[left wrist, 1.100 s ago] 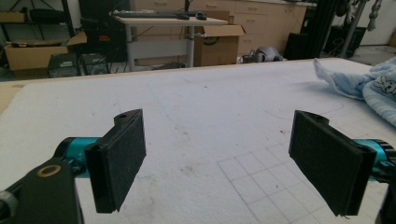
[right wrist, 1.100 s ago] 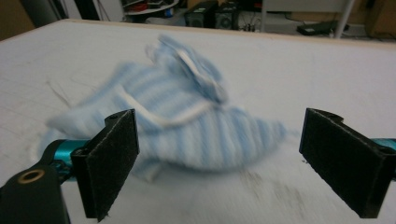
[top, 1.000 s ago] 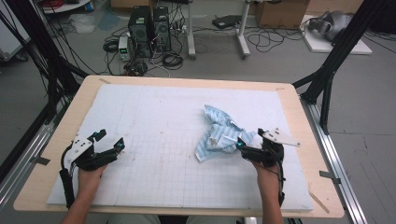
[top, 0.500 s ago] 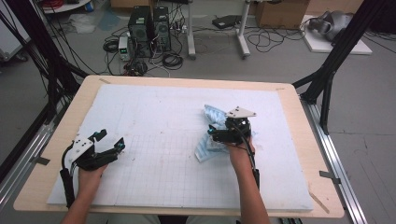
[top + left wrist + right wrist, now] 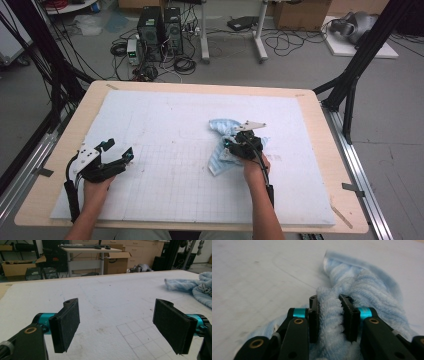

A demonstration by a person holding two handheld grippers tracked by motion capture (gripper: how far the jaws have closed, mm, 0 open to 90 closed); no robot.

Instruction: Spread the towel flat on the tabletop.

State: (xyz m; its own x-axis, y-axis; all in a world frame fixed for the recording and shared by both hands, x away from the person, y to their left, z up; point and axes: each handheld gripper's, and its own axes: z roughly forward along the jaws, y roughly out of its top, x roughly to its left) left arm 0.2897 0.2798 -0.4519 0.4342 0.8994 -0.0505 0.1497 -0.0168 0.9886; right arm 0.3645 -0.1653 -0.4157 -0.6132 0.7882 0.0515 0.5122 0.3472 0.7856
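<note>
Right gripper (image 5: 329,320), jaws having just been closing, now pinching a raised fold of a light blue towel (image 5: 367,290) between both black pads. Seen in the right gripper view: fluffy cloth bulging up between the pads, more of it spreading ahead and to the far side, a hemmed edge lying farthest off.

Seen from the high view: right gripper (image 5: 239,144) sitting on top of the crumpled towel (image 5: 220,162), the cloth bunched around and under it, near the middle of a white gridded mat (image 5: 165,120) covering a wooden table (image 5: 320,150).

Left gripper (image 5: 116,152) resting low on the mat, well apart from the towel, jaws standing wide with nothing between. In the left gripper view, left gripper (image 5: 120,322) facing bare mat, towel (image 5: 190,287) lying far off to one side.

Judging the step: taking first hold of the towel, likely for spreading or folding. Next move probably calling for lifting the pinched fold clear without slipping, and bringing the idle left gripper across to catch another edge or corner.
</note>
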